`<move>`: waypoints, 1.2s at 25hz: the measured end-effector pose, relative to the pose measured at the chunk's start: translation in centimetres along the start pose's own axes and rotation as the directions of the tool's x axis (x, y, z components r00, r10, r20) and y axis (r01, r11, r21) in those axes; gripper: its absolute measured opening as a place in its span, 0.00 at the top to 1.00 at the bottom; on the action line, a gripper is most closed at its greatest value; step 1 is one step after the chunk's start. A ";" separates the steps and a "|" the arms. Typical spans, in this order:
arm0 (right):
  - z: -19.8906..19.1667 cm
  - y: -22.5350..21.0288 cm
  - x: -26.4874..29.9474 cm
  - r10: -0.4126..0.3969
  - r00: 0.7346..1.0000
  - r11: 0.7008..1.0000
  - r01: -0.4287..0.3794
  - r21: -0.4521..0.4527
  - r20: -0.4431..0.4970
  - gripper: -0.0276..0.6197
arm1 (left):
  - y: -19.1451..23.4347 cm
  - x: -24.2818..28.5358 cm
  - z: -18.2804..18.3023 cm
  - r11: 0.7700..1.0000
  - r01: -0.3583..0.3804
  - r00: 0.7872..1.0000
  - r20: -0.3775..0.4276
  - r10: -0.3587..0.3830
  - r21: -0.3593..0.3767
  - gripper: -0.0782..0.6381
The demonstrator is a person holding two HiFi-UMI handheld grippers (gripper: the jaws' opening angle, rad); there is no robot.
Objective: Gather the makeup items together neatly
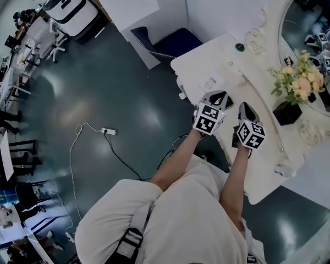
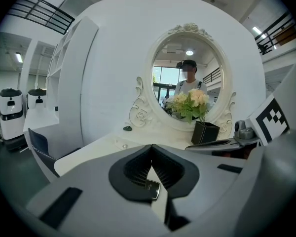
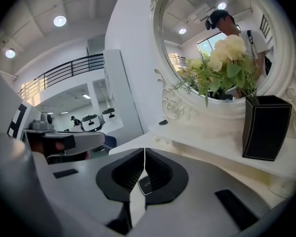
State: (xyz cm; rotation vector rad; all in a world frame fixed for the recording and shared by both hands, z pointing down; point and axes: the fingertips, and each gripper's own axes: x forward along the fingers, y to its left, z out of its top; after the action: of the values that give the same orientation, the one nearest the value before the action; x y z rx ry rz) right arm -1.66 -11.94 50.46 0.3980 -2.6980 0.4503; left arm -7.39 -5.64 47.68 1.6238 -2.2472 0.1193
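Observation:
Both grippers hover side by side over the white dressing table (image 1: 264, 175), near its front edge. My left gripper (image 1: 219, 98) (image 2: 151, 146) is shut with nothing between its jaws. My right gripper (image 1: 246, 110) (image 3: 144, 149) is shut and empty too. Few makeup items show: a small dark green piece (image 1: 240, 47) (image 2: 128, 128) (image 3: 163, 122) lies far back by the mirror's foot. A tiny round piece (image 1: 231, 64) (image 2: 124, 145) (image 3: 157, 140) sits a little nearer. A pale object (image 1: 286, 171) rests by the table's right front edge; what it is I cannot tell.
An oval mirror (image 1: 313, 43) (image 2: 187, 78) stands at the back of the table. A black square vase (image 1: 287, 113) (image 2: 205, 132) (image 3: 264, 127) with pale flowers stands before it, just right of my right gripper. A white card (image 1: 210, 84) lies ahead of my left gripper. A blue chair (image 1: 173, 42) stands left of the table.

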 end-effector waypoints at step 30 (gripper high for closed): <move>-4.0 -7.0 1.7 -0.185 0.978 0.979 0.192 0.069 -0.094 0.89 | -0.4 5.8 -4.7 0.991 0.130 0.981 -0.143 -0.128 0.005 0.87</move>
State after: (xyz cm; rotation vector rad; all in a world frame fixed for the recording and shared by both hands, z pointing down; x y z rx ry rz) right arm 0.40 -17.25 56.47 0.6350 -2.5342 0.5055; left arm -7.43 -9.69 53.96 1.7071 -2.0336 0.2114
